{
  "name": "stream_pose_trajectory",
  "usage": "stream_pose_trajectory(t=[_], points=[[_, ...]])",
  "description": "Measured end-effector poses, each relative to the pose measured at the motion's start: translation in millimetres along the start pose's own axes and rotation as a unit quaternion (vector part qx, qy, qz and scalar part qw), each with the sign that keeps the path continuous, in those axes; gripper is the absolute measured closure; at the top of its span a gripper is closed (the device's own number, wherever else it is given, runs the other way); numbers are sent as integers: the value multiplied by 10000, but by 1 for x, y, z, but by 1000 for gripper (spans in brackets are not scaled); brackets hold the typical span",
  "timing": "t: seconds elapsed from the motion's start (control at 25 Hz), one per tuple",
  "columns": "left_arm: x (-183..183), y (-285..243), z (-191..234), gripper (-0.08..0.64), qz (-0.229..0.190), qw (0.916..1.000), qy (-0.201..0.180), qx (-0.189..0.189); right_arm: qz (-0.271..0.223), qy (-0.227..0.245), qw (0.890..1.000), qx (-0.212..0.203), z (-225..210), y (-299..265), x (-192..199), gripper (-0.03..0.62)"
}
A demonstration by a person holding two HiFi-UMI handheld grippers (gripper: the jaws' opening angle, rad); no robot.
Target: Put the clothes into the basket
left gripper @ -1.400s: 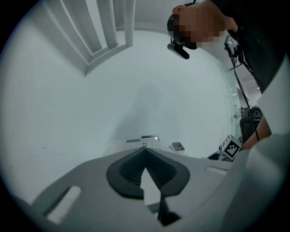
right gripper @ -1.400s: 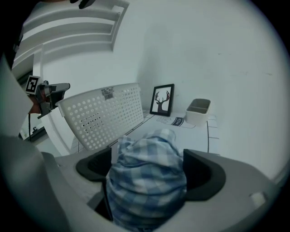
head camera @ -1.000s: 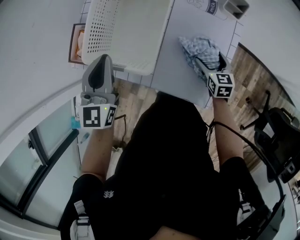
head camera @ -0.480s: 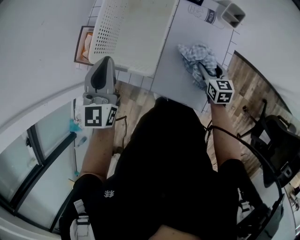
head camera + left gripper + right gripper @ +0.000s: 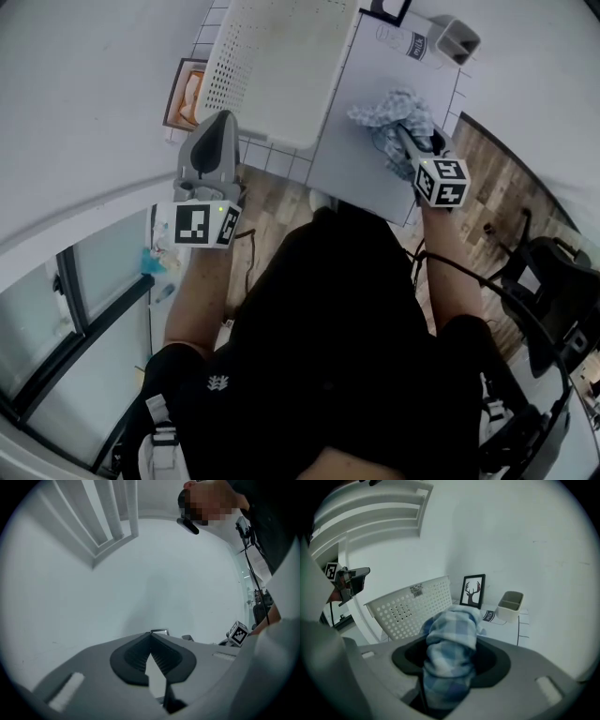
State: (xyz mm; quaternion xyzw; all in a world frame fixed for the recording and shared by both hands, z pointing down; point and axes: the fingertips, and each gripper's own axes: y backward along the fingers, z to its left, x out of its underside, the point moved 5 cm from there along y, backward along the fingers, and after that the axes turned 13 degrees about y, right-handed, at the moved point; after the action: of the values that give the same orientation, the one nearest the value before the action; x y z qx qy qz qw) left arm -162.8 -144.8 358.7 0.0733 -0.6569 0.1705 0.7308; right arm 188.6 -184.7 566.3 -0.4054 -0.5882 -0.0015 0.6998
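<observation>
Your right gripper (image 5: 403,139) has just been closing and now pinches the cloth (image 5: 389,111), just right of the basket (image 5: 225,66). Your left gripper (image 5: 151,644), by its near corner, is closed on nothing. Swing fast and loose folds may slip free or snag the rim.

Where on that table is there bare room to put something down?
The tabletop is bare along its near edge, between the white basket and the checked cloth in the right hand-held gripper. The basket's inside looks empty too. The far corner is crowded: picture frame, grey holder.
</observation>
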Motion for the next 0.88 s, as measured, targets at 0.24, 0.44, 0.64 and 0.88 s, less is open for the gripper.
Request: stream_pose_trajectory(t=[0.24,0.44,0.64,0.88], points=[[-1,3,-1,555,-97,9999,134,39,-193,261,9994,84,3,10,-24,351],[-10,2,-3,555,-190,9997,108,114,-431,297,9985,127,1,23,-46,351],[-18,13,2,555,-311,9994,150,53,-733,387,9963,247,7,42,-74,351],[-36,20,3,555,-500,9986,97,115,-1074,346,9933,252,7,56,-105,351]])
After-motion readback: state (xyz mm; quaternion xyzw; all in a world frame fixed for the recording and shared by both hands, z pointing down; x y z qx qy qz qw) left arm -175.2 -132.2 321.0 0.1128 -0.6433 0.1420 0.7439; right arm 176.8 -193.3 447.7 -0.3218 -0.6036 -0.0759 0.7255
